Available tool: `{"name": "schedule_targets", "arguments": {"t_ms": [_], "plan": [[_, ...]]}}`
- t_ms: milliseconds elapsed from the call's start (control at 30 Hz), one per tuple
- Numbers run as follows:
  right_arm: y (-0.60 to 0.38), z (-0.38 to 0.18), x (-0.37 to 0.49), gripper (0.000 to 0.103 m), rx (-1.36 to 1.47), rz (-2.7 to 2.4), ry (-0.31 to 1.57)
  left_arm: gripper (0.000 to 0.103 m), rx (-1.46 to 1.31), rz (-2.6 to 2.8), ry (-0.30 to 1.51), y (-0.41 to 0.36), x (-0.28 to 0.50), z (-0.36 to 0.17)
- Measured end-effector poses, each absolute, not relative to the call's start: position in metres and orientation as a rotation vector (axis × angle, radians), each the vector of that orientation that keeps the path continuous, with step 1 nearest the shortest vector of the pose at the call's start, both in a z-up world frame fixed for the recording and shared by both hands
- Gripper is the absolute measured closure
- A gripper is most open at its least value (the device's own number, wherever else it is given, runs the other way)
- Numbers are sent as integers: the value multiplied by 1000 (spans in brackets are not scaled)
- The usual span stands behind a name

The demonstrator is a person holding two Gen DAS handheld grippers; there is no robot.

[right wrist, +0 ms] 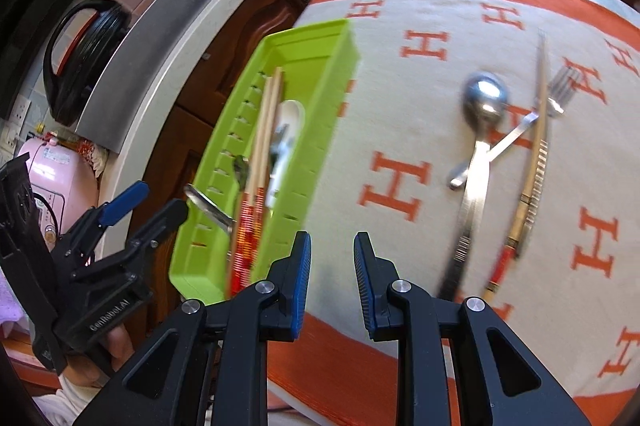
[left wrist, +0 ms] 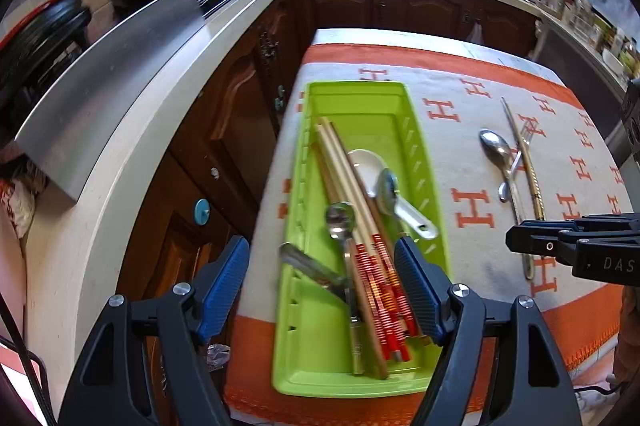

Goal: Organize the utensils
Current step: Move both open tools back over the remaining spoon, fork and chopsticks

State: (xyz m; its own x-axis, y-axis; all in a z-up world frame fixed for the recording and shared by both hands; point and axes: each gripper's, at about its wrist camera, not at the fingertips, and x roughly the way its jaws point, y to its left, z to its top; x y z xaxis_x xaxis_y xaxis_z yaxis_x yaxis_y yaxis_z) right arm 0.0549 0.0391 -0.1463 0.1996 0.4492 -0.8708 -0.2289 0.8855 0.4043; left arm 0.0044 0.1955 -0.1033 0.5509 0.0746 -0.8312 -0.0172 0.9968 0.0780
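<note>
A green tray (left wrist: 360, 97) lies on the orange and white cloth (left wrist: 472, 161) at the table's left side. In it are red-patterned chopsticks (left wrist: 380, 266), steel spoons (left wrist: 340, 218) and a white spoon (left wrist: 366, 161). A metal utensil (left wrist: 308, 268) rests across the tray's left rim. My left gripper (left wrist: 320, 278) hangs open above the tray's near end, its pads touching nothing. On the cloth to the right lie a steel spoon (right wrist: 484, 97), a fork (right wrist: 562, 85) and a pale chopstick pair (right wrist: 534, 161), crossing one another. My right gripper (right wrist: 331, 266) stands narrowly open over bare cloth between the tray (right wrist: 316, 41) and those utensils, holding nothing.
A pale counter (left wrist: 132, 129) with a steel stove panel (left wrist: 108, 97) curves along the left, over dark wooden cabinets (left wrist: 240, 93). The tray sits close to the table's left edge. A pink appliance (right wrist: 60, 165) stands at far left. A hand (right wrist: 116, 346) holds the left gripper (right wrist: 156, 203).
</note>
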Motion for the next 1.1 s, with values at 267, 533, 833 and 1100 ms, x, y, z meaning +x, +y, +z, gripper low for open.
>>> {"name": "schedule_targets", "arguments": {"t_ms": [267, 533, 833, 1100], "plan": [[-27, -154, 47, 81, 295, 408, 1278, 28, 95, -48, 1017, 147, 13, -98], [-78, -160, 44, 79, 377, 373, 1246, 28, 121, -118, 1062, 98, 36, -104], [-124, -170, 49, 78, 439, 357, 1229, 28, -98, -234, 1177, 74, 89, -131], [-142, -185, 61, 78, 489, 364, 1235, 30, -203, -263, 1212, 53, 125, -160]]}}
